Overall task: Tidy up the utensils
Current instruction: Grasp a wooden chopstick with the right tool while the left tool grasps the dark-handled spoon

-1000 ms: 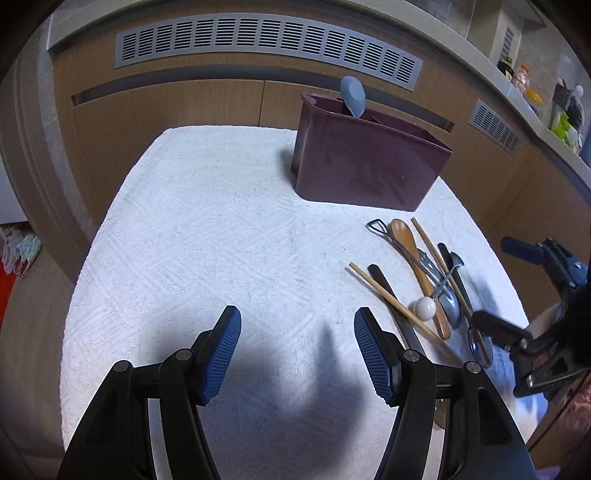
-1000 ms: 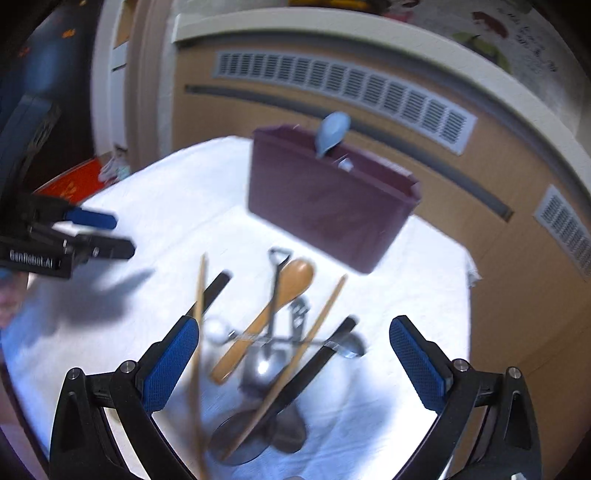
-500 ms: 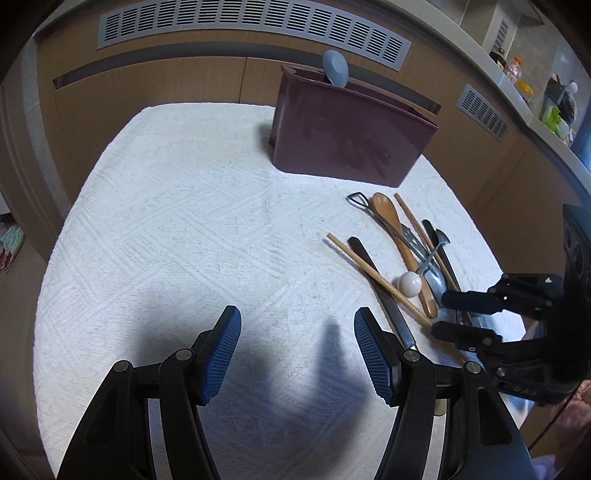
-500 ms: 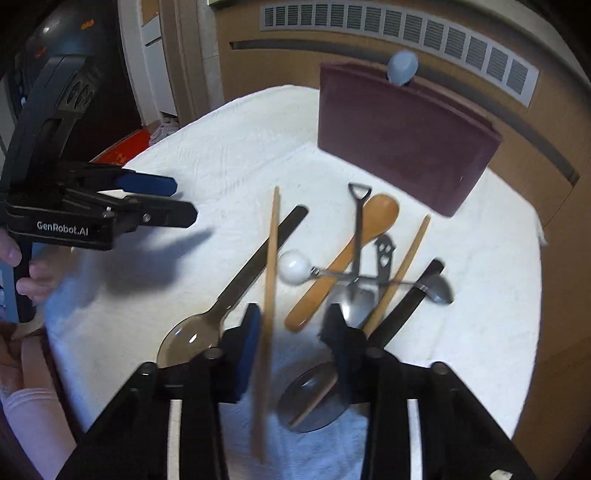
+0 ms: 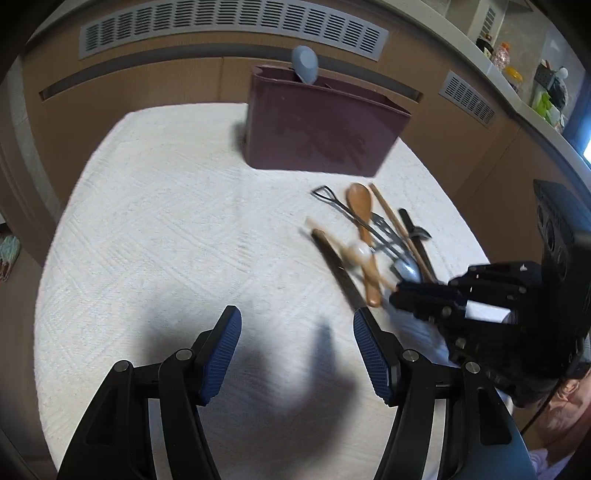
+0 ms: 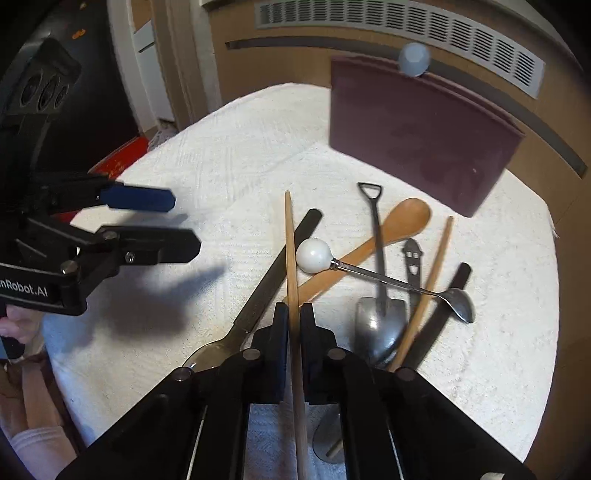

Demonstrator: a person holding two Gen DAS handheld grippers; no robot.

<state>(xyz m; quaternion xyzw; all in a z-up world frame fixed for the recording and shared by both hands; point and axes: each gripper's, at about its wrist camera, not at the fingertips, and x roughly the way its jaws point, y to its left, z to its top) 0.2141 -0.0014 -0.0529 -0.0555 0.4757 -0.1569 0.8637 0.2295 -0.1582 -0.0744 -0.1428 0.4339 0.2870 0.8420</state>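
Note:
My right gripper (image 6: 293, 310) is shut on a wooden chopstick (image 6: 290, 240), which runs straight out between its pads over the utensil pile. In the pile lie a wooden spoon (image 6: 402, 221), a shovel-shaped metal spoon (image 6: 376, 258), a white ball-handled spoon (image 6: 312, 255), a second chopstick (image 6: 432, 280) and a black-handled spoon (image 6: 273, 266). The maroon utensil holder (image 5: 321, 136) stands behind them with a blue-grey spoon (image 5: 306, 68) in it. My left gripper (image 5: 295, 321) hovers over bare towel left of the pile; its jaws are closing slightly with nothing between them.
A white textured towel (image 5: 166, 221) covers the table. Wooden cabinet fronts with grey vents (image 5: 229, 29) curve around the far side. A person's hand (image 6: 16, 328) holds the left gripper at the table's left edge. Bottles and clutter sit on the counter (image 5: 517, 66) at the far right.
The right gripper's jaws went from wide apart to shut on the chopstick at the pile's left side. The left gripper drifted a little over the towel.

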